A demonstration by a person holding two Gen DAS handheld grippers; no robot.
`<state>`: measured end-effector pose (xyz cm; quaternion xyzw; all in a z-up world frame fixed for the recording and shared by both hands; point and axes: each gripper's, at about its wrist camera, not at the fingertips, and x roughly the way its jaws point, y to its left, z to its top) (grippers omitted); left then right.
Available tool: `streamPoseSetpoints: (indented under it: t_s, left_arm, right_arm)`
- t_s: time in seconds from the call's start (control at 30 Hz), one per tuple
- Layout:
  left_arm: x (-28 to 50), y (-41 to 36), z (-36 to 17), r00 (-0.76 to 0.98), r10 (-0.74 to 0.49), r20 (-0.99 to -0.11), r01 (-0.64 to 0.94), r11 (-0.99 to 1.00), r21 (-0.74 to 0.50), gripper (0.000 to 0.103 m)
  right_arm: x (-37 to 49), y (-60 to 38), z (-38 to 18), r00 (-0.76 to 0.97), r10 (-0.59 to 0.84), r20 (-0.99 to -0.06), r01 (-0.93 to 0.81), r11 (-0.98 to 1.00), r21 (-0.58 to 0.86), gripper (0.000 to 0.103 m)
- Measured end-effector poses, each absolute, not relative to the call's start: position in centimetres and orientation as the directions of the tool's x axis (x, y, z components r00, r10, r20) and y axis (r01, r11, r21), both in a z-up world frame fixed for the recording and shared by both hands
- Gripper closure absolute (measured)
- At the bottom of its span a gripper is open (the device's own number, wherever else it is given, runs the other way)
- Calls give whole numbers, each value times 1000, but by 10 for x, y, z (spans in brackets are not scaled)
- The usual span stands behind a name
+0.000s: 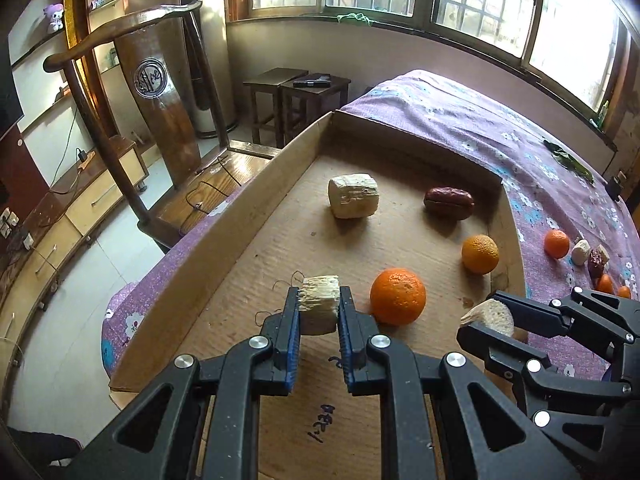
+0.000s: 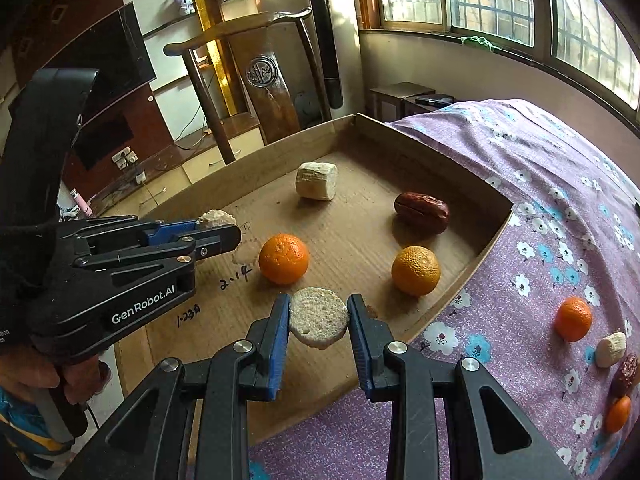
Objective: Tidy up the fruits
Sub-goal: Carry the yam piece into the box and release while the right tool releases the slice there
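left grip: our left gripper (image 1: 319, 307) has its fingers clamped on a pale fibrous chunk (image 1: 319, 304), end-grain forward, low over the near end of the cardboard tray (image 1: 224, 208).
right grip: our right gripper (image 2: 319, 320) holds a second pale piece (image 2: 319, 317) by its sides, round cut face toward the camera, above the tray's near-right rim.
key relation: both loads hang over the tray floor; we judge release is a short drop, left one nearer the surface.
near oranges: deep orange one (image 1: 397, 297) just right of the left fingers, lighter one (image 1: 480, 254) by the right wall.
far end: cut chunk (image 1: 352, 196) and red date (image 1: 449, 203) apart.
outside: more fruit (image 2: 573, 318) on the bed, right gripper nearer.
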<state>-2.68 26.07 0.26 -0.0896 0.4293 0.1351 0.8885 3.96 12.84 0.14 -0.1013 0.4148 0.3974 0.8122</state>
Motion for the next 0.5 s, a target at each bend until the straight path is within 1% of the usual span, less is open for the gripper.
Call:
streamPoseSetpoints:
  t_s: [0.5]
  left_arm:
    - [-19, 264, -6, 574, 168, -801, -329, 944, -38, 86]
  right_arm:
    - [48, 145, -10, 337, 530, -779, -729, 670, 141, 71]
